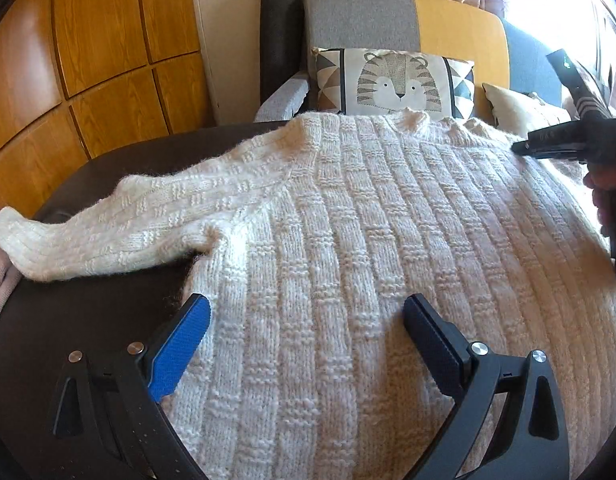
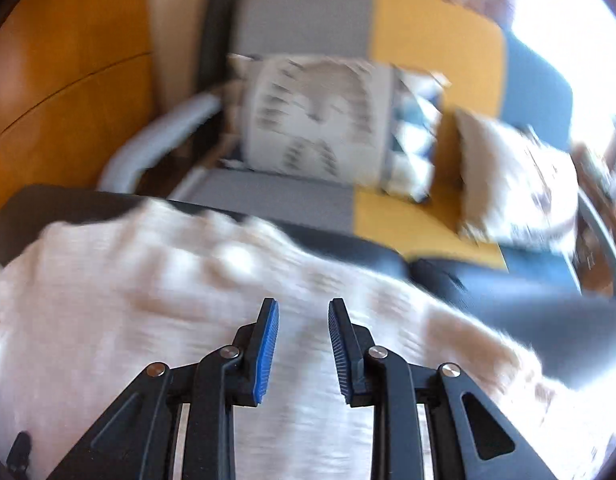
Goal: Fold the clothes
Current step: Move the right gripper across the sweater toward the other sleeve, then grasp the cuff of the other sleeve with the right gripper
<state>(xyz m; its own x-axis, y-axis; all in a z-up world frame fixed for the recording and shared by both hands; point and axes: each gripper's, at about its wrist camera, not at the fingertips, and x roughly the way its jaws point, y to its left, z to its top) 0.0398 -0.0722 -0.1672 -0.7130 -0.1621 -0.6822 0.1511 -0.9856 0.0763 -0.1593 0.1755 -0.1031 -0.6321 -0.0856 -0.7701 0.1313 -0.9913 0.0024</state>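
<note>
My left gripper [image 1: 306, 312] hangs with jaws wide apart over the near left part of the cream sweater [image 1: 348, 220], which lies spread flat across the dark table [image 1: 68, 320], one sleeve reaching its left edge. My right gripper [image 2: 303, 312] hovers over the sweater's right side, jaws slightly apart, holding nothing.

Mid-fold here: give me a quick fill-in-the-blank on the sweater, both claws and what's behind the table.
1. The cream knit sweater lies spread on a dark ____.
2. The left claw hangs over the sweater with its jaws wide ____.
3. The cushion on the sofa behind shows a ____.
4. Between the right claw pads there is ____ gripped.

Missing words: table; open; tiger; nothing
</note>
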